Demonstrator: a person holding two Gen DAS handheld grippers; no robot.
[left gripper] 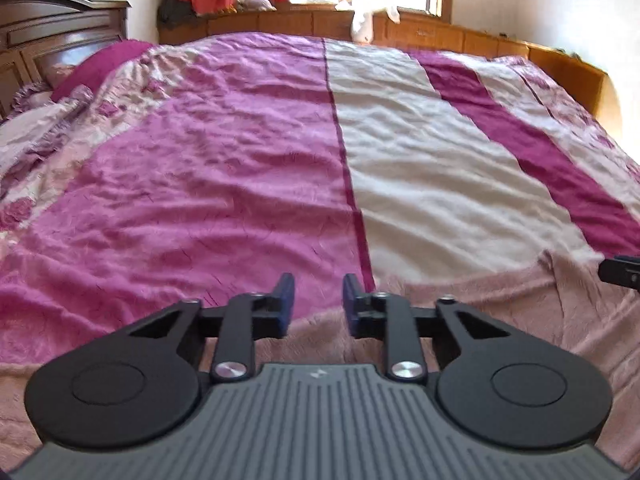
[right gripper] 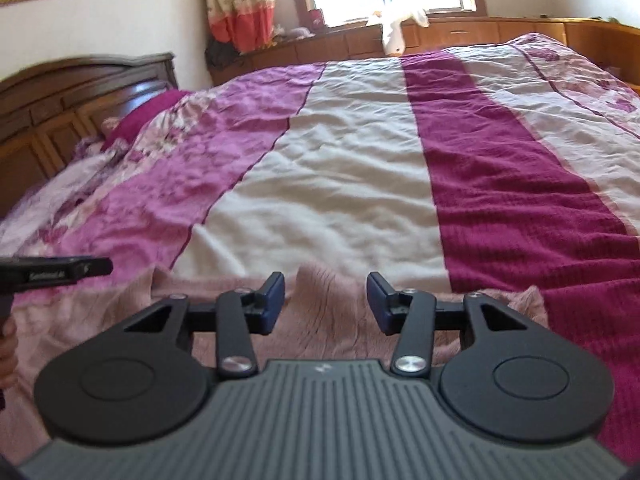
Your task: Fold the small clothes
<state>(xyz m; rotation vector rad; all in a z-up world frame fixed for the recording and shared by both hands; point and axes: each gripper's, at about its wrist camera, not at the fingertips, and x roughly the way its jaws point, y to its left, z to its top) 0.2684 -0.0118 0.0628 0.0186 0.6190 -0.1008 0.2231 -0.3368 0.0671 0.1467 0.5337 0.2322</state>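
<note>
A fuzzy pale pink garment [left gripper: 500, 304] [right gripper: 328, 312] lies spread at the near edge of the bed. Its far hem runs across both views just beyond the fingertips. My left gripper [left gripper: 318, 300] hovers open above its left part, nothing between the blue pads. My right gripper [right gripper: 326, 300] hovers open over the middle of the garment, wider apart, also holding nothing. The right gripper's tip [left gripper: 620, 274] shows at the right edge of the left wrist view. The left gripper's black body [right gripper: 60, 272] shows at the left edge of the right wrist view.
The bed carries a quilt [left gripper: 240, 152] [right gripper: 320, 184] striped in pink, cream and magenta. A dark wooden headboard [left gripper: 52, 28] stands at the left. Low wooden cabinets [right gripper: 500, 32] under a window line the far side. A hand [right gripper: 8, 344] is at the left edge.
</note>
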